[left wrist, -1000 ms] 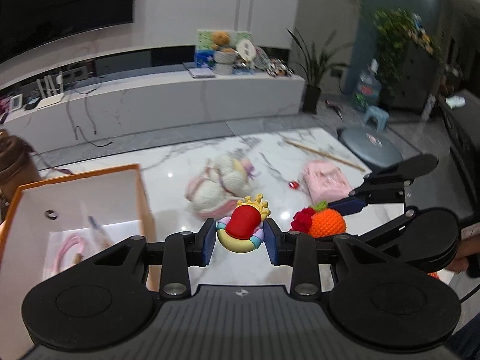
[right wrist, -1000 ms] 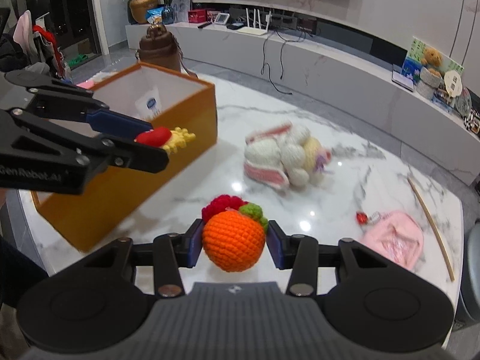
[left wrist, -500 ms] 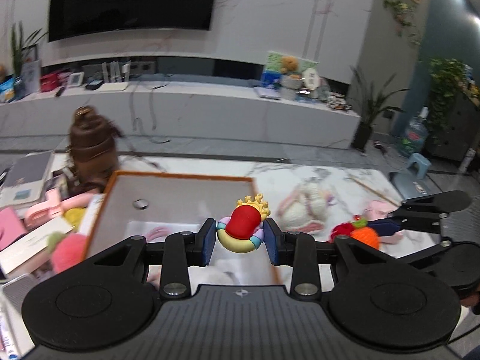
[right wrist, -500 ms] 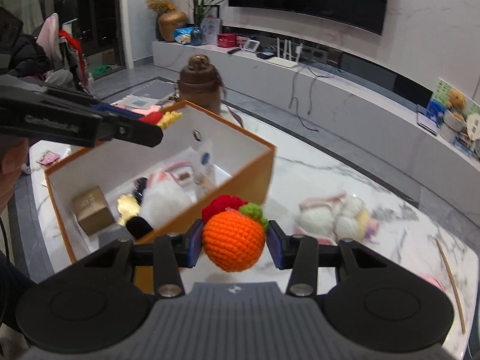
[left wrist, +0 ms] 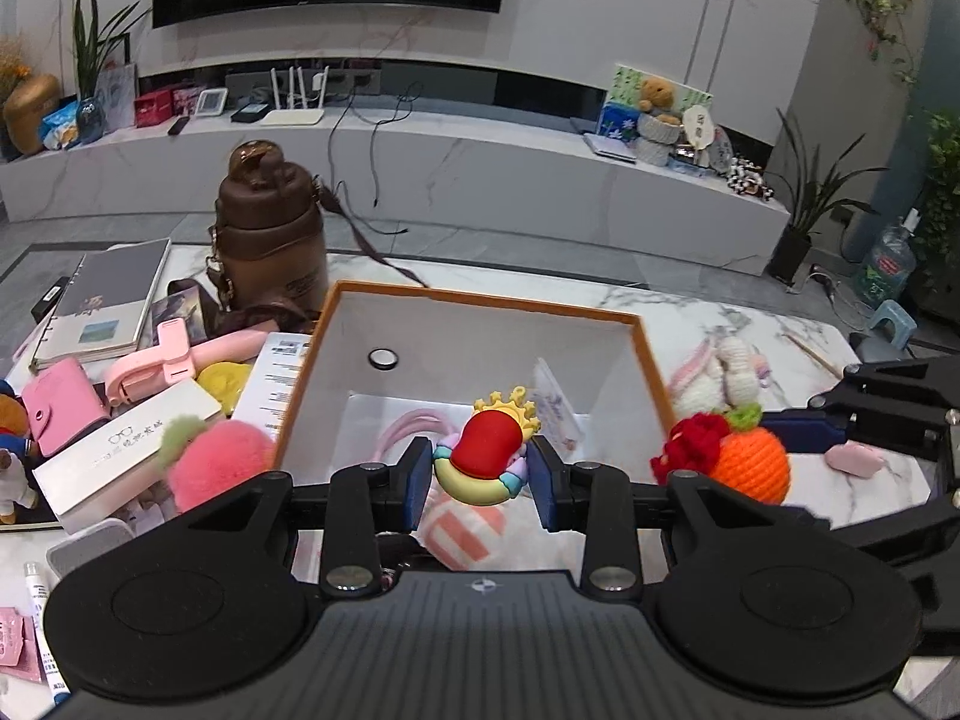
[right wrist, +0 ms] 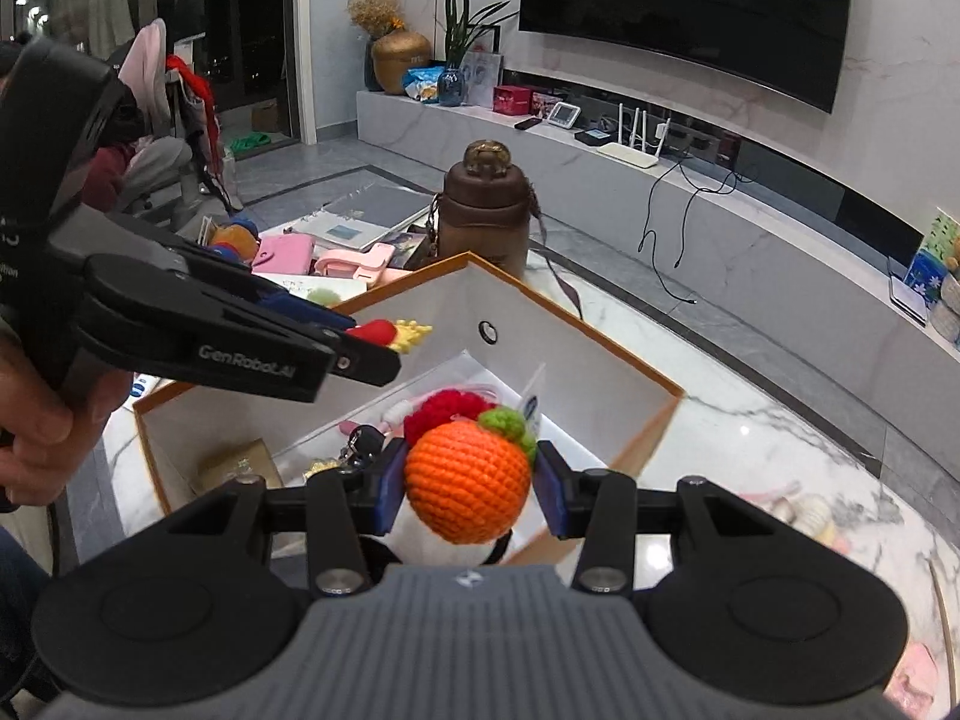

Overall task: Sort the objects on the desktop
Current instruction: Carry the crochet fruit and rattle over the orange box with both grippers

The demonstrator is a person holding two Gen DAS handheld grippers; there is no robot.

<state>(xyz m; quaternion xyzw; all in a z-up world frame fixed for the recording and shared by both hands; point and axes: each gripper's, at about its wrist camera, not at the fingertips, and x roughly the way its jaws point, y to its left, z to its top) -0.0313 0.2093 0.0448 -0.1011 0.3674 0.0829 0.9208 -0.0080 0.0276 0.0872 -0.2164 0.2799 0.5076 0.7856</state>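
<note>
Left wrist view: left tongs (left wrist: 480, 476) clench a crowned toy (left wrist: 485, 456) over the orange box (left wrist: 651, 360), hiding its contents; right tongs (right wrist: 468, 483) grasp a crocheted orange (right wrist: 465, 489) there too.

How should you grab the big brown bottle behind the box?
Probably the brown bottle is best gripped around its upright round body, below the lid, coming in level from the side. Its strap dangles loose, and the orange box crowds its front.

An orange crocheted fruit (right wrist: 467, 489) with green leaf, a red-and-yellow crowned toy (left wrist: 487, 455), an orange-rimmed white box (left wrist: 480, 300).
</note>
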